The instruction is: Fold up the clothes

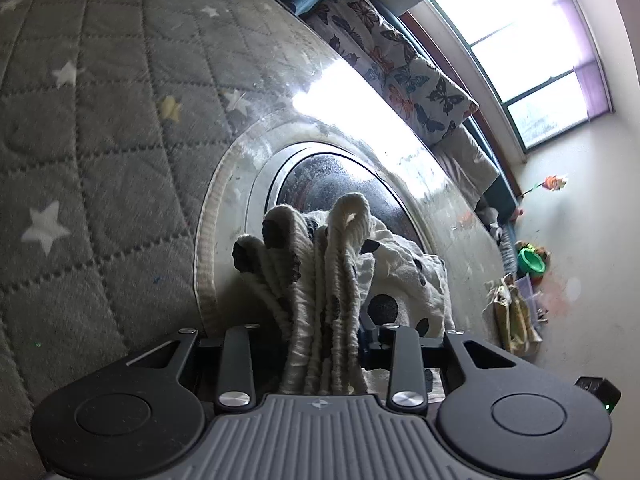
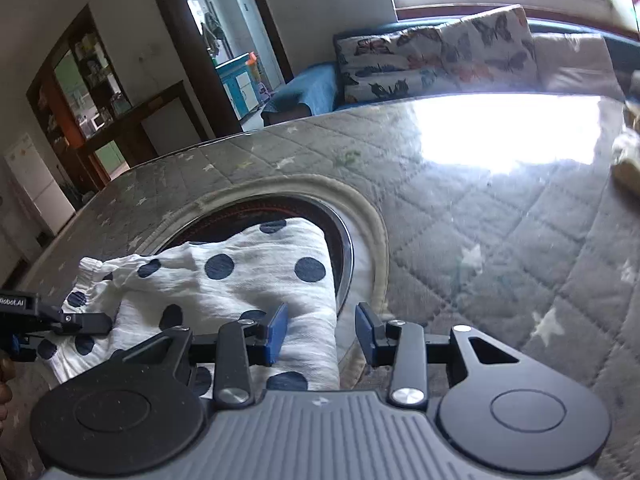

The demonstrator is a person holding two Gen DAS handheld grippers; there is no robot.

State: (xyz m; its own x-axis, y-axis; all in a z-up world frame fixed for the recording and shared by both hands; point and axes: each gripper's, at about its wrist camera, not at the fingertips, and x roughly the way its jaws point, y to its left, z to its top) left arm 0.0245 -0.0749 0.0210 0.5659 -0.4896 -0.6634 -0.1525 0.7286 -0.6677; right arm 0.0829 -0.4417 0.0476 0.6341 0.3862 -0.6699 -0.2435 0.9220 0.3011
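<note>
Left gripper [image 1: 324, 344]: clamped on the gathered, elastic edge of the polka-dot garment [image 2: 240, 280], bunched cloth standing straight up between the fingers toward 12 o'clock. Right gripper [image 2: 322, 334]: open, gripping nothing, poised over the garment's folded right edge, one blue pad [image 2: 276, 334] over cloth, the other over the quilted surface [image 2: 500, 240]. Garment lying flat across a round opening in that surface, long axis running from 9 to 3 o'clock in the right wrist view. Judged: right gripper nearer the free edge; left already committed.
</note>
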